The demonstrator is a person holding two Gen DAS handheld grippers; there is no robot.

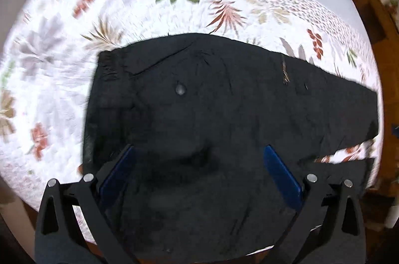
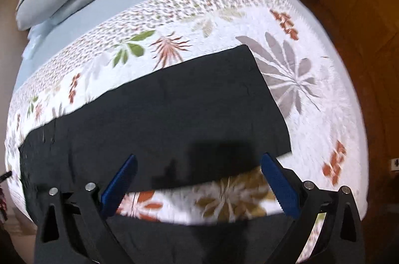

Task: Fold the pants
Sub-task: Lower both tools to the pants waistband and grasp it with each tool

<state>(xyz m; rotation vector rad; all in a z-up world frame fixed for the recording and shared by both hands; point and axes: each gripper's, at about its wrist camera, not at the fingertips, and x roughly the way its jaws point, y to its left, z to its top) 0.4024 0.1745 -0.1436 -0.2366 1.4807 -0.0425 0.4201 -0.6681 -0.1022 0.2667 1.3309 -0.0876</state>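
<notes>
Here the black pants (image 1: 224,99) are lying lengthwise across the floral quilt (image 1: 49,79); left gripper (image 1: 199,156) hovering spread above the waist, right gripper (image 2: 199,164) spread nearer the hems.

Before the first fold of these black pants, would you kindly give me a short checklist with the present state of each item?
1. Left gripper open: ok, jaws wide apart above the waist end of the pants.
2. Right gripper open: ok, jaws wide apart, nothing between them.
3. Pants lying spread out on the floral bedspread: ok, laid out flat, light creases only.
4. Far leg hem lying straight: ok.
5. Two legs aligned on each other: not ok, a strip of bedspread shows between them.
6. Near edge of the pants fully on the bed: cannot tell, it runs under the gripper bodies.
</notes>
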